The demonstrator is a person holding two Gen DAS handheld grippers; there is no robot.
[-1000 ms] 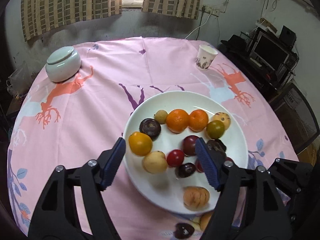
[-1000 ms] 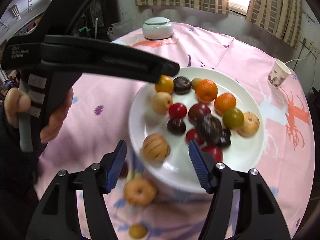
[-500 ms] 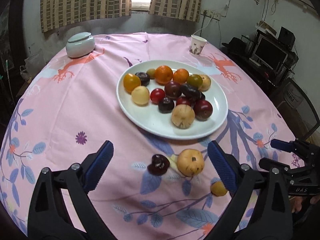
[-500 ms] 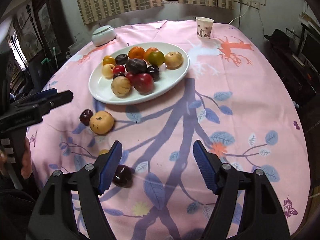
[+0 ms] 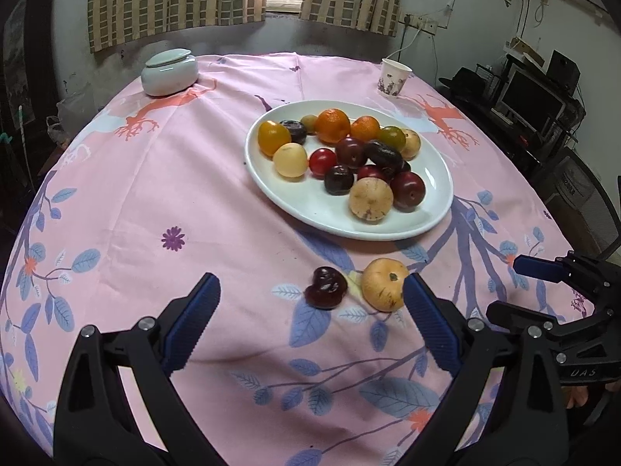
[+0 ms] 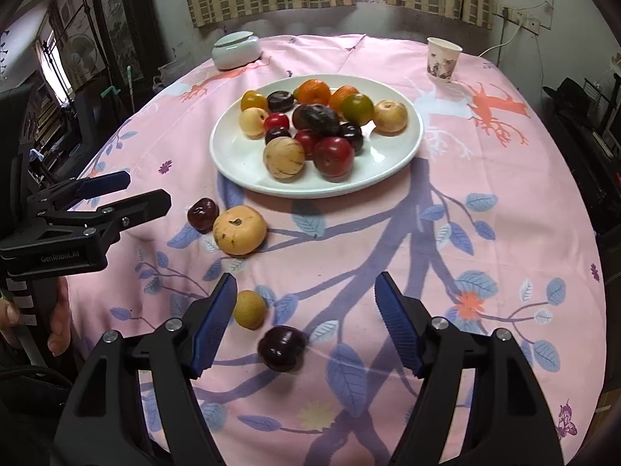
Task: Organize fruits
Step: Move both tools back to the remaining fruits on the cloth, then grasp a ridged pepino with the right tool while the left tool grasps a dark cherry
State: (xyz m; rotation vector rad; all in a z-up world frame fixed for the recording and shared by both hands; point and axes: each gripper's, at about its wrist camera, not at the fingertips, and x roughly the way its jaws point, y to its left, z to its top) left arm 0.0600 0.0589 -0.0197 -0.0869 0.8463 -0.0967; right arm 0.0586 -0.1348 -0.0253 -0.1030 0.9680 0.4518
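A white plate [image 5: 434,178] [image 6: 403,147] holds several fruits: oranges, plums, pale yellow fruits. On the pink cloth in front of it lie a dark plum [image 5: 325,286] [image 6: 202,214] and a yellow fruit [image 5: 384,283] [image 6: 240,230]. Nearer the table edge, in the right wrist view, lie a small yellow fruit [image 6: 250,308] and another dark plum [image 6: 282,347]. My left gripper [image 5: 310,318] is open and empty just short of the first pair. My right gripper [image 6: 304,320] is open and empty, with the nearer plum between its fingers' line.
A pale lidded ceramic jar [image 5: 169,72] [image 6: 236,49] stands at the far left of the table. A paper cup [image 5: 394,77] [image 6: 443,59] stands at the far right. Electronics and a chair [image 5: 582,190] crowd the right side beyond the table edge.
Both grippers have pulled back from over the plate toward the near table edge. The loose fruits in front of the plate have come into view.
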